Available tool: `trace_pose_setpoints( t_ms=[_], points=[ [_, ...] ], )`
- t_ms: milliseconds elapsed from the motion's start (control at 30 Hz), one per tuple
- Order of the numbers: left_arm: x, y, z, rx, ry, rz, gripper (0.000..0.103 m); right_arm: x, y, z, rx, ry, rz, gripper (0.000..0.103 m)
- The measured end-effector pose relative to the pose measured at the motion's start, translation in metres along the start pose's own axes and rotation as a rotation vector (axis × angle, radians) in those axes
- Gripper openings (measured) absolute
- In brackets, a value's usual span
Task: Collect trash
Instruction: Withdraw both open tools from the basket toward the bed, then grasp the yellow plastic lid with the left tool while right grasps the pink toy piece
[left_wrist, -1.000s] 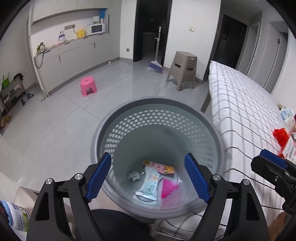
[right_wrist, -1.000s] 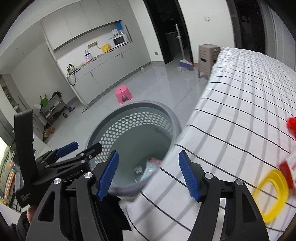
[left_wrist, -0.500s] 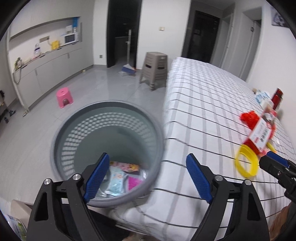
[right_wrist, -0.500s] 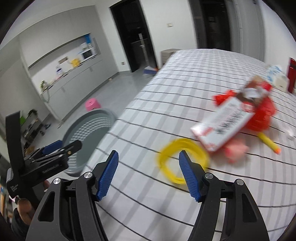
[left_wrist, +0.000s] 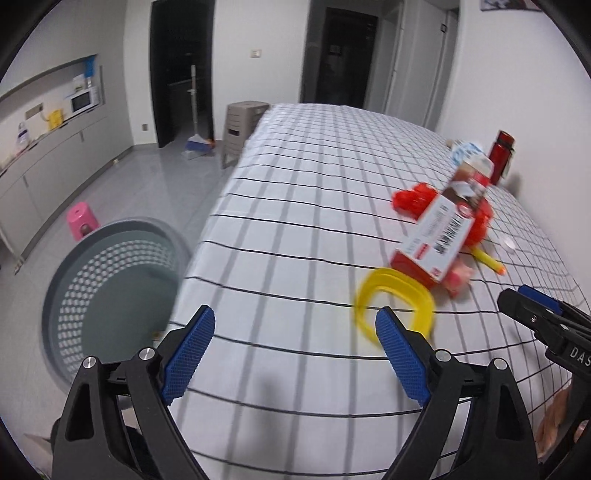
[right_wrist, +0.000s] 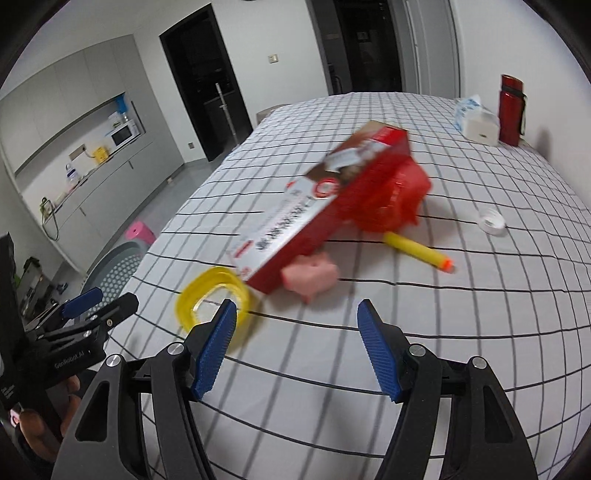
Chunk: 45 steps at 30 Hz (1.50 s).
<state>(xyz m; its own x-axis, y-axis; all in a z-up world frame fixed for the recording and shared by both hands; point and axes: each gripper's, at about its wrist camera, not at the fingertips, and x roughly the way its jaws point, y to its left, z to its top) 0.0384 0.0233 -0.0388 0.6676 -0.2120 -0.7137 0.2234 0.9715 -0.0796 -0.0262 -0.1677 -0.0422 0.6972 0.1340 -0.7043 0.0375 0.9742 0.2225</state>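
Observation:
A red and white carton (right_wrist: 317, 206) lies on the checked table (right_wrist: 443, 332), over a red plastic bag (right_wrist: 391, 199). A yellow tape ring (right_wrist: 212, 295), a pink lump (right_wrist: 310, 275) and a yellow foam dart (right_wrist: 417, 253) lie beside it. The carton (left_wrist: 439, 236) and ring (left_wrist: 393, 299) also show in the left wrist view. My right gripper (right_wrist: 295, 347) is open and empty, just short of the pink lump. My left gripper (left_wrist: 295, 354) is open and empty over the table's near edge. The grey perforated bin (left_wrist: 110, 288) stands on the floor at the left.
A red bottle (right_wrist: 511, 110), a tissue pack (right_wrist: 474, 118) and a small white cap (right_wrist: 491, 221) sit at the table's far right. On the floor are a pink stool (left_wrist: 81, 219), a brown stool (left_wrist: 240, 129) and a broom (left_wrist: 197, 140).
Both grippers have swung right from above the bin to over the table. The carton, ring and pink lump are now closer to the right gripper.

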Motion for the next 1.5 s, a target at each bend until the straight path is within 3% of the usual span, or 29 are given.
trace_pose_setpoints(
  t_ms=[333, 967, 1100, 1500],
  points=[
    [0.023, -0.044, -0.004, 0.055, 0.060, -0.048, 0.088, 0.000, -0.030, 0.003, 0.017, -0.008, -0.006, 0.065],
    [0.063, -0.070, 0.002, 0.063, 0.156, -0.080, 0.089, 0.003, -0.047, 0.005, 0.054, -0.021, 0.034, 0.065],
    [0.066, -0.075, 0.002, 0.086, 0.168, -0.071, 0.076, 0.003, -0.047, 0.005, 0.059, -0.021, 0.037, 0.065],
    [0.052, -0.063, 0.002, 0.067, 0.128, -0.040, 0.073, 0.016, -0.044, 0.007, 0.049, 0.011, 0.047, 0.065]
  ],
)
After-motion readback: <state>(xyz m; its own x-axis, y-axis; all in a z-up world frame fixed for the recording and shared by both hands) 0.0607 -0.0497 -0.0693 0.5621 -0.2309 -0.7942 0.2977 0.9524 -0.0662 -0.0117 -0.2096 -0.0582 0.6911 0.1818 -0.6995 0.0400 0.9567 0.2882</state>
